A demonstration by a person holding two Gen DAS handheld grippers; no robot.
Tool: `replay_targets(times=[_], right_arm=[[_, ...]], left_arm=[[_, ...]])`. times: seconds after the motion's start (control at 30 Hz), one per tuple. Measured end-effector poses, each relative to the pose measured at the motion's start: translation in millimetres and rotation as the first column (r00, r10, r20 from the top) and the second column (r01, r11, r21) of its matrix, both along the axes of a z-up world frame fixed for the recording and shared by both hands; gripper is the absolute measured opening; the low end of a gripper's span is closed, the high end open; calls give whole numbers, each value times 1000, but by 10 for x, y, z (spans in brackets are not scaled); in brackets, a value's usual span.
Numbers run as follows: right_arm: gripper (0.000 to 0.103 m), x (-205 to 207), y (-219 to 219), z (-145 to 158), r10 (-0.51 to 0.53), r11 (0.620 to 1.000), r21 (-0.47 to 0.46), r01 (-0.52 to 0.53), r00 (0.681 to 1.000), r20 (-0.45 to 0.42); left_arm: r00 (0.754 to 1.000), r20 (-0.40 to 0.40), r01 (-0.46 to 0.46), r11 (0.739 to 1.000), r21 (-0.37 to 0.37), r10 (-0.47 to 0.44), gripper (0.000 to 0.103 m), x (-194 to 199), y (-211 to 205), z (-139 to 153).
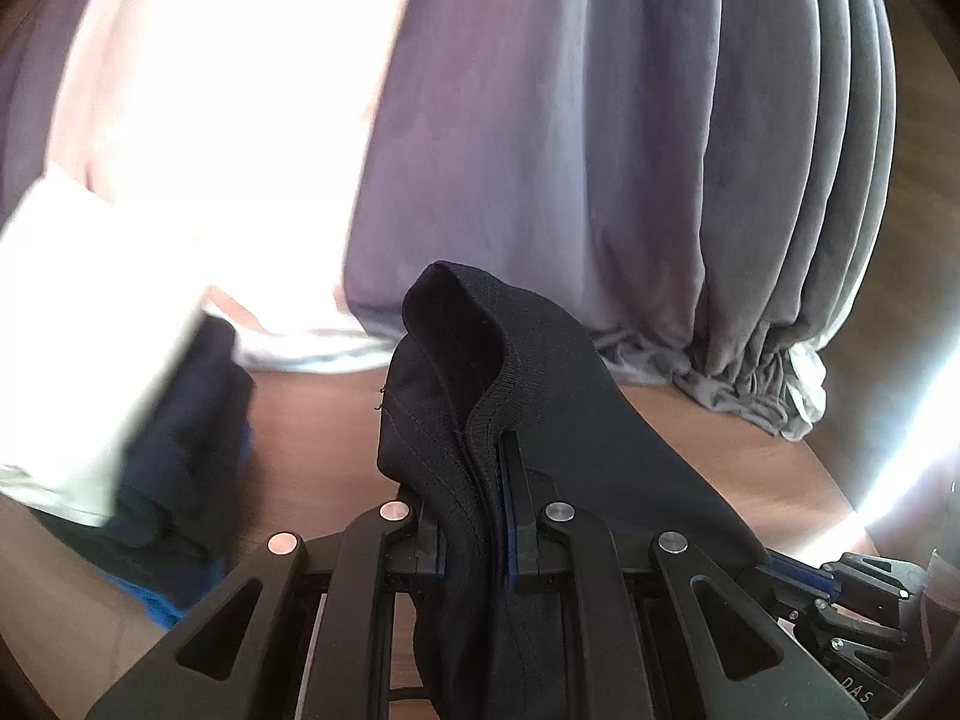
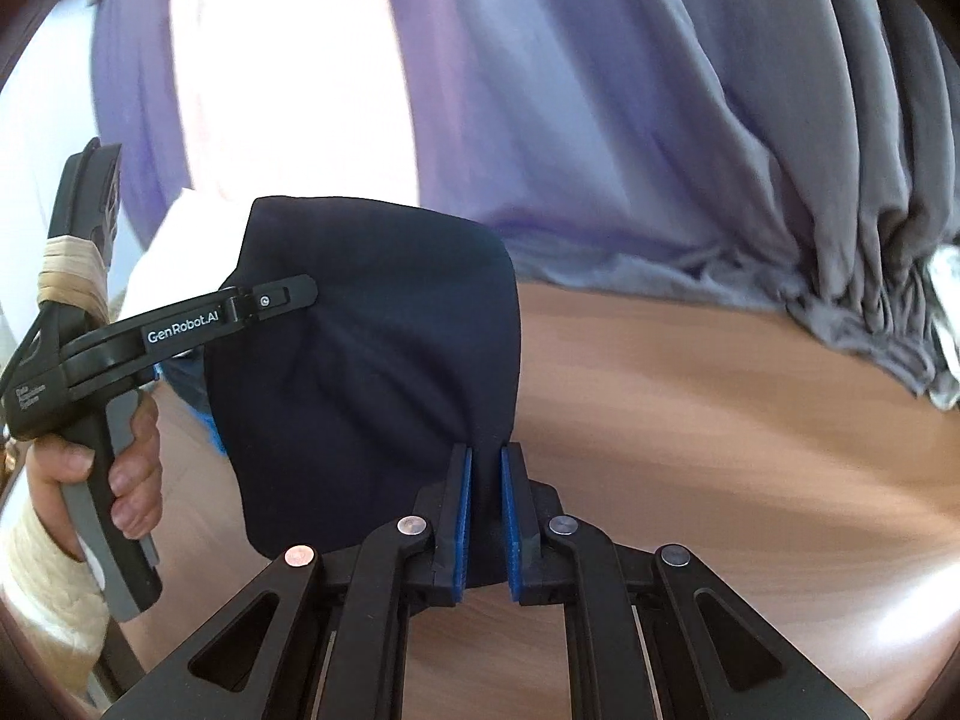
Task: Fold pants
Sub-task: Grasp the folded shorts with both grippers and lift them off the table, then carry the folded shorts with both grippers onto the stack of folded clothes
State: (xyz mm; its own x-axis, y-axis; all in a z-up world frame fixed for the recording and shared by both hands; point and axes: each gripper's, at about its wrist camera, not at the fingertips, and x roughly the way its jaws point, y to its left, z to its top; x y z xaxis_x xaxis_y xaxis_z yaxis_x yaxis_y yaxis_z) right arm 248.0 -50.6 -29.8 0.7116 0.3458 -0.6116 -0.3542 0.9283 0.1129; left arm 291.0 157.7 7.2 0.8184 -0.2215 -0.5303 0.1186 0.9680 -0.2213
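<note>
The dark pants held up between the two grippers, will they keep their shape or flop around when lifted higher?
Probably floppy: the dark pants sag between the left gripper and right gripper. The ribbed hem curls over above the left jaws, so it seems soft. Both jaws pinch bunched cloth, so it may not slip easily.

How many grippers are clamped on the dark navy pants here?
2. The left gripper pinches the dark navy pants at the ribbed waistband; the right gripper pinches another edge of them, above the wooden table.
</note>
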Motion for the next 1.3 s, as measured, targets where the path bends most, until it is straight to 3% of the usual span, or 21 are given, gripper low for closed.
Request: replay_targets(times=[0.23, 0.47, 0.63, 0.93, 1.3], right_arm=[[10, -119, 191, 263, 105, 994, 18, -107, 990, 91], [10, -97, 420, 437, 210, 973, 63, -222, 966, 153], [10, -151, 642, 516, 234, 966, 62, -251, 952, 197], [11, -234, 1297, 571, 207, 973, 57, -225, 953, 220], [10, -138, 2198, 628, 48, 992, 100, -73, 971, 234]], left_arm=[[992, 80, -104, 994, 46, 100, 14, -335, 231, 391], [972, 127, -210, 974, 81, 199, 14, -640, 550, 601], [967, 147, -220, 972, 86, 206, 14, -799, 819, 675], [977, 168, -151, 983, 101, 133, 14, -842, 1507, 757], [982, 185, 2, 988, 154, -31, 14, -384, 2344, 1058]])
